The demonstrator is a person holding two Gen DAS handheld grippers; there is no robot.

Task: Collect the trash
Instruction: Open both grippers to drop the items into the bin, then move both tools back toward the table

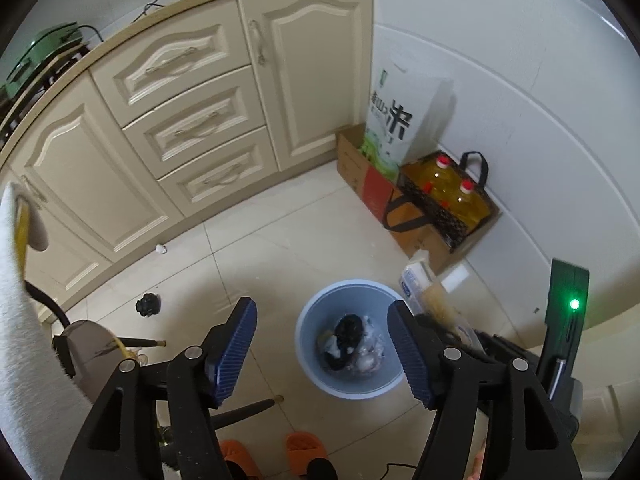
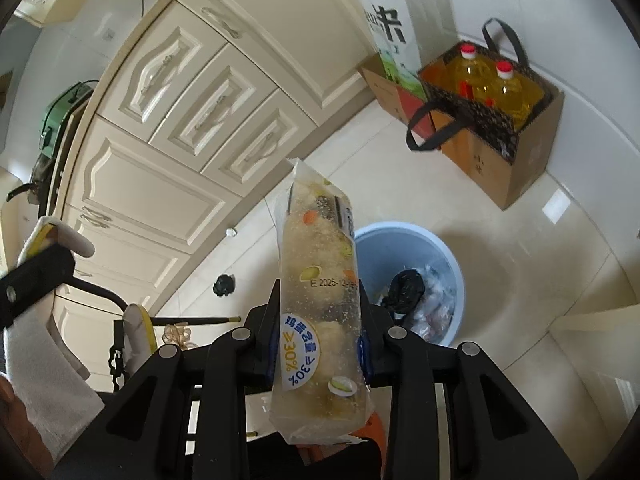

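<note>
1. Scraps on the floor at the left: a black crumpled lump (image 1: 148, 305) near the chair legs, and a small white scrap (image 1: 161, 249) farther away, just beside the cabinet base. Both lying loose, not yet collected. Judged light and soft, easy to pinch from above.
2. Left gripper (image 1: 320, 308): spread wide, holding nothing, hanging above the tiles, with the bin showing between its two blue ribbed pads (image 1: 236, 344).
3. Bin (image 1: 306, 336): pale blue and round, standing on the floor in the middle of the scene, near the cardboard box (image 1: 440, 244) at the wall. Already partly filled with a black bag (image 1: 348, 330) and some pale crumpled wrappers.
4. Snack packet (image 2: 316, 240): a long clear plastic sleeve with print and crumbly yellow content inside. Held upright in the air, just left of the bin in the right wrist view, seemingly not yet above the opening. Judged light, with thin and slippery film, easily squashed; content probably brittle, but of no importance for trash. Best taken across the filled lower part, as now, and not by the flat sealed end, likely to slide out between the pads.
5. Right gripper (image 2: 319, 292): closed on the lower half of the packet, one pad on each side, pressing the film in a little. Moderate pressure probably enough; too little, and a risk of slipping down.
</note>
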